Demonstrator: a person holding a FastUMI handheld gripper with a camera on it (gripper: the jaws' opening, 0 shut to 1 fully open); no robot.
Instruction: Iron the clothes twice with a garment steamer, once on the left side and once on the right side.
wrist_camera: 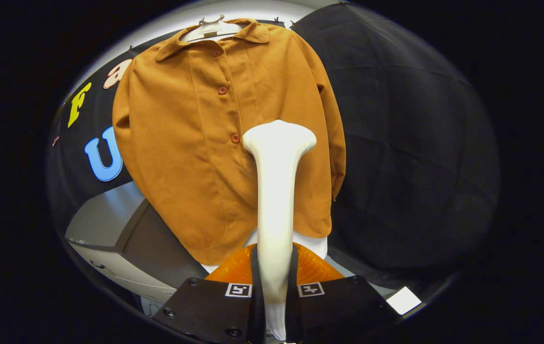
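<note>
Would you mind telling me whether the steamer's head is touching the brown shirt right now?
Cannot tell. In the gripper view the steamer, gripped between the gripper fingers, has its head overlapping the shirt near the button placket, but depth is unclear.

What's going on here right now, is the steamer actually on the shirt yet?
The gripper is shut on the white garment steamer, both fingers pressing on its handle. The steamer's head points up at an orange-brown shirt that hangs buttoned on a white hanger against the booth's wall. The head overlaps the shirt's lower front, just beside the button placket on the side of the gripper's right finger. Whether it touches the fabric cannot be told. A grey cabinet stands below the shirt.
</note>
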